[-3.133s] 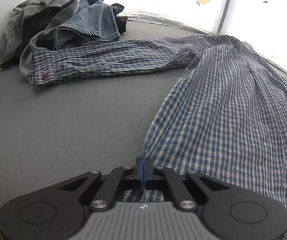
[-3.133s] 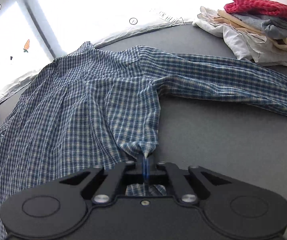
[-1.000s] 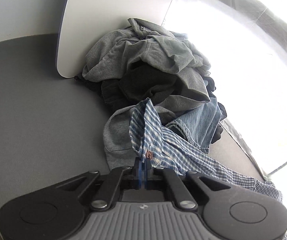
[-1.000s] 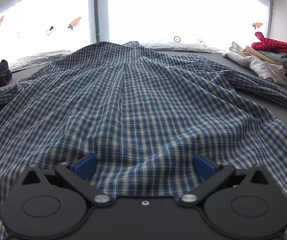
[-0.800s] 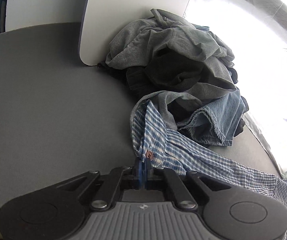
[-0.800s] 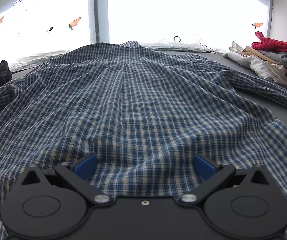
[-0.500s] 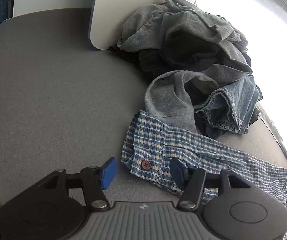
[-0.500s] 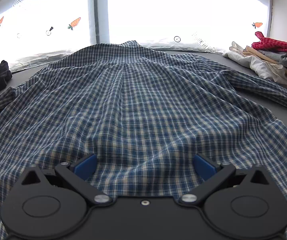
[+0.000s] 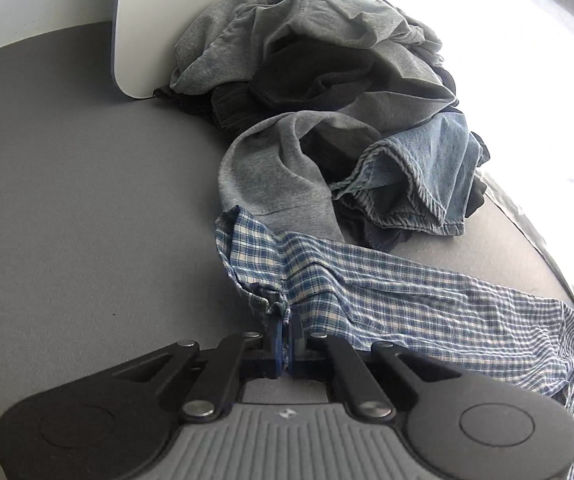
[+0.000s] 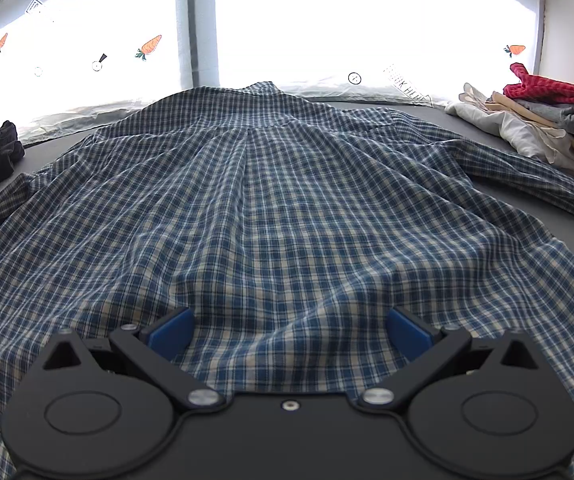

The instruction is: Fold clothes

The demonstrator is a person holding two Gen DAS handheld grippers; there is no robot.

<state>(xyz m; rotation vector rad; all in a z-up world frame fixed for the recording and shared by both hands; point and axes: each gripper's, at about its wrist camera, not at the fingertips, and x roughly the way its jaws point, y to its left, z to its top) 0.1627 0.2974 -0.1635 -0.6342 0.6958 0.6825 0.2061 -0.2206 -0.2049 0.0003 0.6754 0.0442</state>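
Grey table [image 9: 67, 200] carries everything; bright window behind it, covered with a translucent sheet [image 10: 327, 20] printed with small carrots and magnifier icons. One line of print on the sheet near the right end reads roughly "THINK HERE" [image 10: 405, 82], not fully legible.

Plaid shirt [image 10: 267, 208], blue/white check, lies spread back-up across the table, collar toward the window, hem at the near edge. One sleeve runs out toward the folded stack, the other toward the unfolded heap.

Unfolded heap [image 9: 319, 60] at the table's far left corner against a white panel [image 9: 143, 20]: grey sweats, something black, blue denim [image 9: 419, 176] in front. The sleeve cuff [image 9: 255, 260] lies just beside the grey fabric, possibly touching it.

Folded stack [image 10: 547, 120] at far right: white and beige items, grey, red check on top.

Left gripper [image 9: 285, 340]: angled down at the table, jaws pinched together on the cuff edge; fabric bunches up right at the blue pads [image 9: 274, 334].

Right gripper [image 10: 289, 330]: tilted down over the shirt's lower hem area, jaws spread wide, blue pads [image 10: 171, 330] either side of a low ridge of plaid cloth. Pads not pressing on it. No hand visible in either view.
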